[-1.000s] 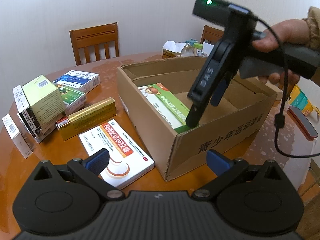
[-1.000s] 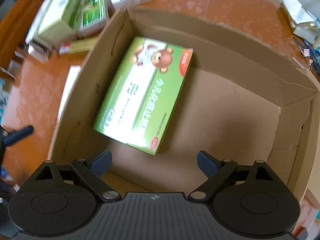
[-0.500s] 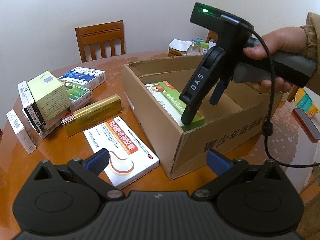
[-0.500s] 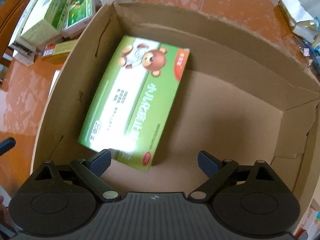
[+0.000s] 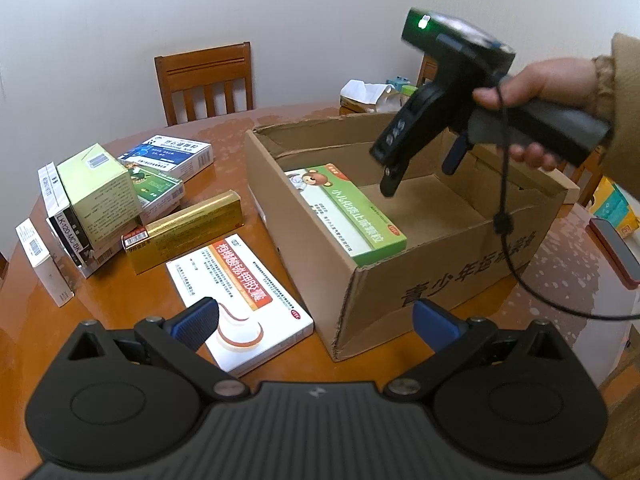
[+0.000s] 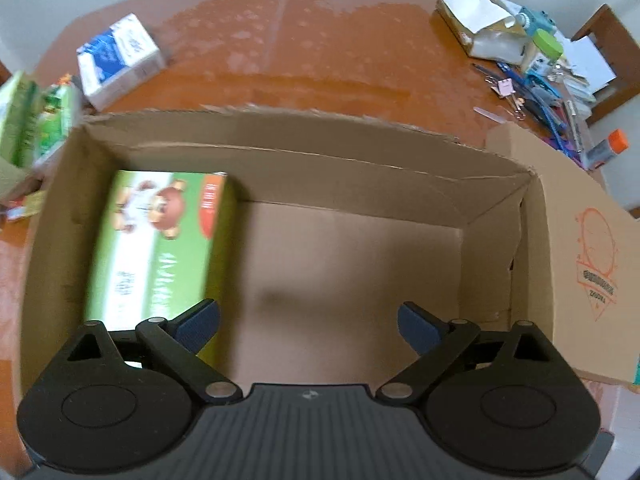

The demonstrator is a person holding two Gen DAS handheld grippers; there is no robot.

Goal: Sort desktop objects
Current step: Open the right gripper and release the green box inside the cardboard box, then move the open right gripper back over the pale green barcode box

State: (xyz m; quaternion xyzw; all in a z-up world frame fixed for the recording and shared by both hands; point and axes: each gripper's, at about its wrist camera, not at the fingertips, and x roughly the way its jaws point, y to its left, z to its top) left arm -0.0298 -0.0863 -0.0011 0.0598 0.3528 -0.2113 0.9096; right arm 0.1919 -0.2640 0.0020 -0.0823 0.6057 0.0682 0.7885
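Observation:
A brown cardboard box (image 5: 460, 276) (image 6: 560, 280) stands open on the round wooden table. Inside, against its left wall, lies a green medicine box with a bear picture (image 5: 352, 212) (image 6: 156, 248). My right gripper (image 6: 308, 322) hovers open and empty above the box interior; in the left wrist view the right gripper (image 5: 420, 176) is held by a hand above the box. My left gripper (image 5: 316, 322) is open and empty, low over the table in front of the box, its left finger above a white and orange medicine box (image 5: 240, 296).
Left of the cardboard box lie a gold box (image 5: 188, 228), a pale green carton (image 5: 100, 192), a blue and white box (image 5: 168, 154) (image 6: 120, 60) and other small packs. Stationery clutter (image 6: 540, 76) sits at the far right. A wooden chair (image 5: 204, 80) stands behind the table.
My right gripper has lifted up out of the cardboard box and tilted toward the far side, leaving the green bear box inside. My left gripper has drawn back slightly.

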